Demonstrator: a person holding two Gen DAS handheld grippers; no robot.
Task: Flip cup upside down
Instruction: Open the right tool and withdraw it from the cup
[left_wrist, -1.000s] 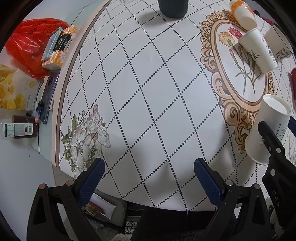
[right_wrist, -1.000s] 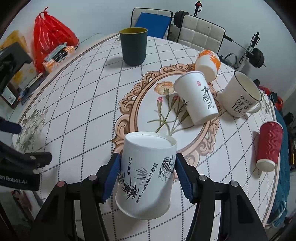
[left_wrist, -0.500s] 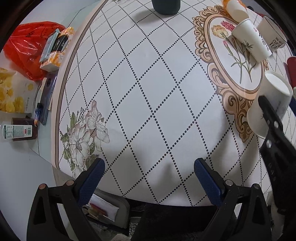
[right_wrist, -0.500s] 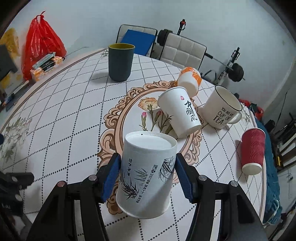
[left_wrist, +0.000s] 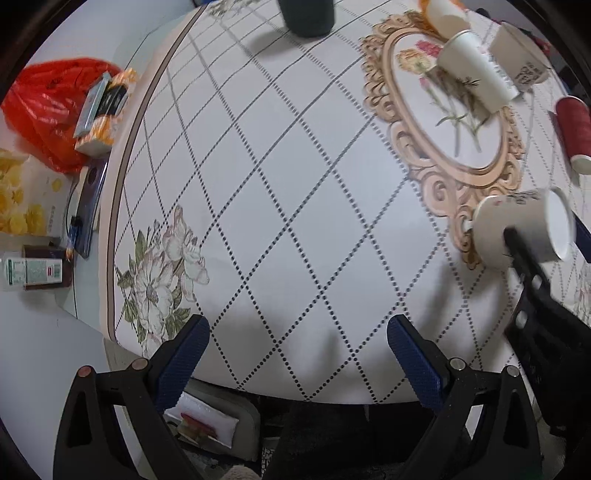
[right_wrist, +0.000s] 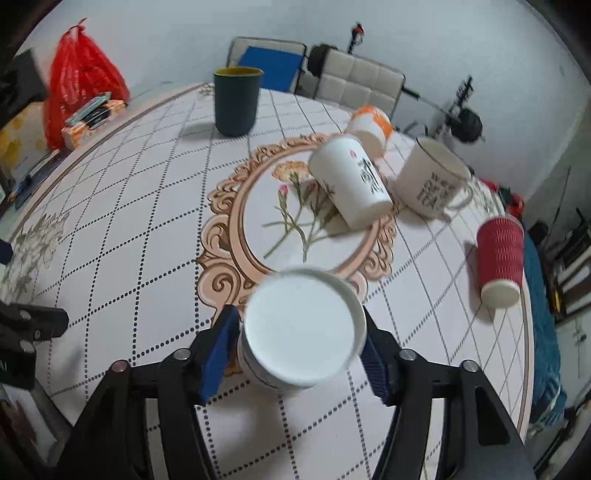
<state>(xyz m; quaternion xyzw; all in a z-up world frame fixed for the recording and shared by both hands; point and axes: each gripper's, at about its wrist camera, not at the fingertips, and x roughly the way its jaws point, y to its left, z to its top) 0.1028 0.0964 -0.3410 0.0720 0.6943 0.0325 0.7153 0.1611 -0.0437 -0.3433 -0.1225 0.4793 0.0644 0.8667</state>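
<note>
The right gripper (right_wrist: 301, 345) clamps the white paper cup (right_wrist: 301, 332) between its blue pads, above the table (right_wrist: 147, 206) near the ornate oval border. From its own camera only the cup's flat white base shows, tipped toward the lens. The left camera catches that cup (left_wrist: 517, 229) side-on, lying roughly level in the air with bamboo print on its wall. The left gripper (left_wrist: 299, 350) hangs spread wide over the near table edge, holding nothing.
</note>
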